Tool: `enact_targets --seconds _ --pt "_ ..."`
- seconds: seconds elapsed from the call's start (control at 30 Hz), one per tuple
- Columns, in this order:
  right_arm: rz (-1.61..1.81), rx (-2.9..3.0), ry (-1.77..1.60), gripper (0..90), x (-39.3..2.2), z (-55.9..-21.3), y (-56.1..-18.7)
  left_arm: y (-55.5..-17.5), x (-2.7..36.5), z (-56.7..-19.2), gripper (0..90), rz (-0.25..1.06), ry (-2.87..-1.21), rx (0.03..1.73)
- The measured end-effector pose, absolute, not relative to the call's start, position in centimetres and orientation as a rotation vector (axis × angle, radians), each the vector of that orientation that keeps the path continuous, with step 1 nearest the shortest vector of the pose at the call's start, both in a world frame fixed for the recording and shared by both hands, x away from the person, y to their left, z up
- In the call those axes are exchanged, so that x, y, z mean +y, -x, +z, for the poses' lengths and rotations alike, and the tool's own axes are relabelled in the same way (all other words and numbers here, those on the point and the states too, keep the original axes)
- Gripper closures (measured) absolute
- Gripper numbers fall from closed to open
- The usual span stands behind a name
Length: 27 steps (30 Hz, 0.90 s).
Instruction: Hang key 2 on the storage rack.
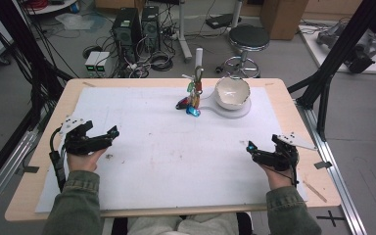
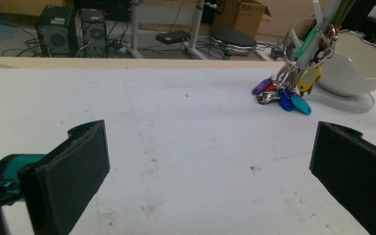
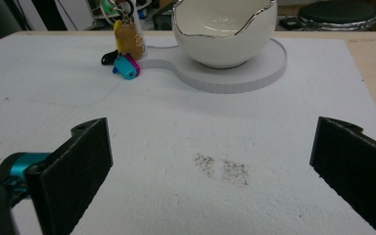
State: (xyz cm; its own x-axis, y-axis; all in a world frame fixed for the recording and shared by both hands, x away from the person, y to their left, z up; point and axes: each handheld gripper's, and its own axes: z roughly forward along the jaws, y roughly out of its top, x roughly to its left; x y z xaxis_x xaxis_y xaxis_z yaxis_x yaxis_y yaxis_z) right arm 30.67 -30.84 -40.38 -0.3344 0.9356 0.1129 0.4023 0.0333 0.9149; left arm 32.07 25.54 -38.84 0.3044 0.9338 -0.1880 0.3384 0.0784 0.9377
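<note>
Starting at the big white mat (image 1: 142, 161), both grippers wait low in the frame, left (image 1: 100, 138) and right (image 1: 259, 154), jaws wide and holding nothing. Up top middle sits the bowl (image 1: 232, 93), keys (image 1: 192, 100) hanging just left. Go slowly and grab the ring, not the tags.

The table (image 1: 39, 196) is made of light wood, and a big white sheet (image 1: 152, 147) covers most of its top. The floor (image 1: 284, 58) is grey. At twelve o'clock past the table, two black computer boxes (image 1: 136, 27) stand on the floor with lots of tangled wires (image 1: 152, 61) around them. At one o'clock there is a round black stool (image 1: 248, 38) with shiny metal legs. A brown cardboard box (image 1: 284, 17) sits farther back at one o'clock. Black metal bars (image 1: 342, 49) lean up at two o'clock. More black wires (image 1: 24, 58) hang at ten o'clock.
</note>
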Motion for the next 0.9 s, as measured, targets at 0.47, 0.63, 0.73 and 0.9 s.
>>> enact_targets --seconds 0.47,0.63,0.73,0.9 --pt "1.282 1.779 -1.361 1.1 -30.9 -40.4 -30.6 -30.5 26.4 -40.2 1.6 0.751 -1.435 1.265" --pt "1.281 1.78 -1.359 1.1 -30.9 -40.4 -30.7 -30.1 26.2 -40.5 1.6 0.761 -1.443 1.261" --pt "1.28 1.783 -1.354 1.1 -30.9 -40.4 -30.7 -30.0 26.1 -40.5 1.6 0.772 -1.456 1.256" --pt "1.281 1.781 -1.361 1.1 -30.9 -40.4 -30.8 -29.9 26.4 -40.5 1.7 0.765 -1.429 1.264"
